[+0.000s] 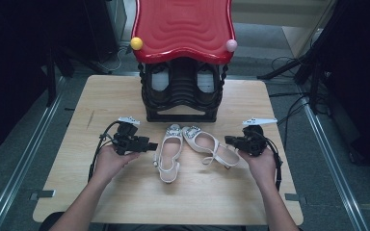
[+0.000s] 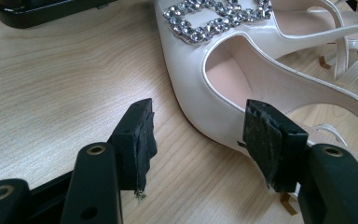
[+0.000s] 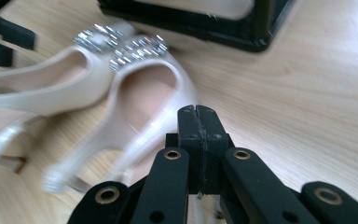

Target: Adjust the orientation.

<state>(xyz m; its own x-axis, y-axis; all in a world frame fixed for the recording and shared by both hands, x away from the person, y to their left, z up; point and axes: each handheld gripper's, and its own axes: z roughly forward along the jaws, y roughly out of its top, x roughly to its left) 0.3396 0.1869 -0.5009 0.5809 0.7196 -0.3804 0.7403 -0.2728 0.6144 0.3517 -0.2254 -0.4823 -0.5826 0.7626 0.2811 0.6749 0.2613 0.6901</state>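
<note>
Shoes lie side by side on the desk [image 1: 125,202] before a black rack [image 1: 182,94]: left shoe [image 1: 169,151] and right shoe [image 1: 208,146], glossy, stiff and light, likely slippery. Left tongs [image 2: 198,140] stand wide, straddling the left shoe's side wall without pressing; the firm edge there looks the best hold. Right tongs [image 3: 197,114] are closed on nothing. Heels and straps blur in the right gripper view.
</note>
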